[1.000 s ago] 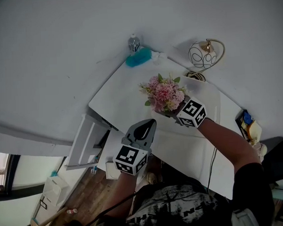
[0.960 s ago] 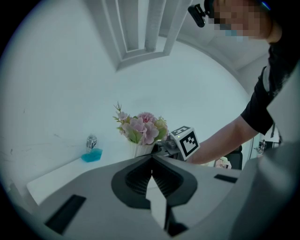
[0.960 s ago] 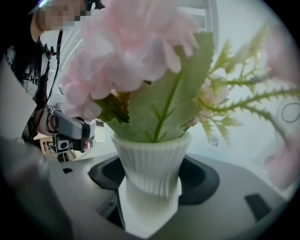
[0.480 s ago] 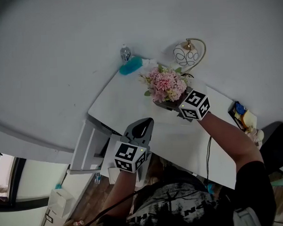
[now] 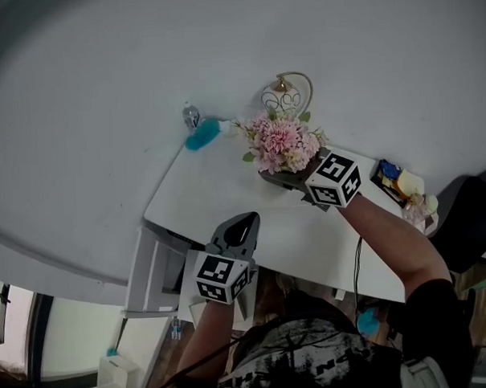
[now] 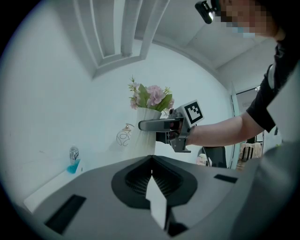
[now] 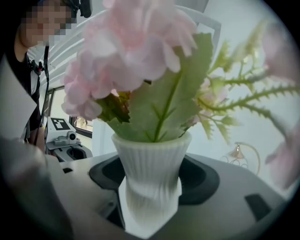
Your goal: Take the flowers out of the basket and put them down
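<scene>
Head view: the right gripper is out over the far side of the white counter, with its jaws under the pink flowers. The left gripper sits at the near edge, well apart from the flowers. A wire lamp stands just beyond the flowers. A blue duster and a small bottle are at the far left corner. We see no basket in any view.

Left gripper view: the jaws are pressed together with nothing in them, so this gripper is idle. Ahead, the right gripper shows side-on, clamped on a white ribbed vase with the flowers on top. The vase looks upright. Its foot is hidden behind our own jaw body, so we can't tell whether it touches the counter.

Right gripper view: the jaws pinch the vase at its narrow waist, one on each side. The grip looks square. The bouquet fills the top of the frame, and the lamp is off to the right behind it.

Our read is that the flowers are already out and in hand, so we're at the put-down step. The next move calls for lowering the vase upright onto a bare patch of counter, clear of the lamp. The jaws should spread only once the base is seated, then back straight out. The load looks top-heavy, so any tilt on release could tip it.
</scene>
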`<act>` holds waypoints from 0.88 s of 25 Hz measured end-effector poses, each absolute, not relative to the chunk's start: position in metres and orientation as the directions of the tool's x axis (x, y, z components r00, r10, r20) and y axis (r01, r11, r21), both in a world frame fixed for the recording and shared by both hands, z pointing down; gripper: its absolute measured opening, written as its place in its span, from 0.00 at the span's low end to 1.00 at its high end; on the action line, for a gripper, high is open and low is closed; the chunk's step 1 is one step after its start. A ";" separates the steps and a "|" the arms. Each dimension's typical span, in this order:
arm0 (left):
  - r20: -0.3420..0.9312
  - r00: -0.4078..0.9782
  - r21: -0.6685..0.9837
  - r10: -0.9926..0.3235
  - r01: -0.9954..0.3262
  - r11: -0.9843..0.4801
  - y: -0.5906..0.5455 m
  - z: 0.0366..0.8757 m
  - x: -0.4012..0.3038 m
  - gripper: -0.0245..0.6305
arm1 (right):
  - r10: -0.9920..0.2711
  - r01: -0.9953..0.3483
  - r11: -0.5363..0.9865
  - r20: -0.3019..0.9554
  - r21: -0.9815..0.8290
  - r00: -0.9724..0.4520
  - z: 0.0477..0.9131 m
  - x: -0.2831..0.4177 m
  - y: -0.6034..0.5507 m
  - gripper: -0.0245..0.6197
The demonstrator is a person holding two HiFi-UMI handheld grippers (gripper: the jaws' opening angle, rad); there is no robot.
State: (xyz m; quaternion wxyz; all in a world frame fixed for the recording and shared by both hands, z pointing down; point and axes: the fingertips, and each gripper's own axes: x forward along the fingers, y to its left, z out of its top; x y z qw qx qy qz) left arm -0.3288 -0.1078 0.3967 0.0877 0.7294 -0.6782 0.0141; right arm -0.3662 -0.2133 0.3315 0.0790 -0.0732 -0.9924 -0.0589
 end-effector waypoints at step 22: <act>0.130 0.259 0.060 -0.957 -0.966 -0.253 -0.152 0.380 -0.197 0.06 | -0.034 -0.025 0.995 0.083 0.101 -0.996 0.278 -0.202 -0.246 0.56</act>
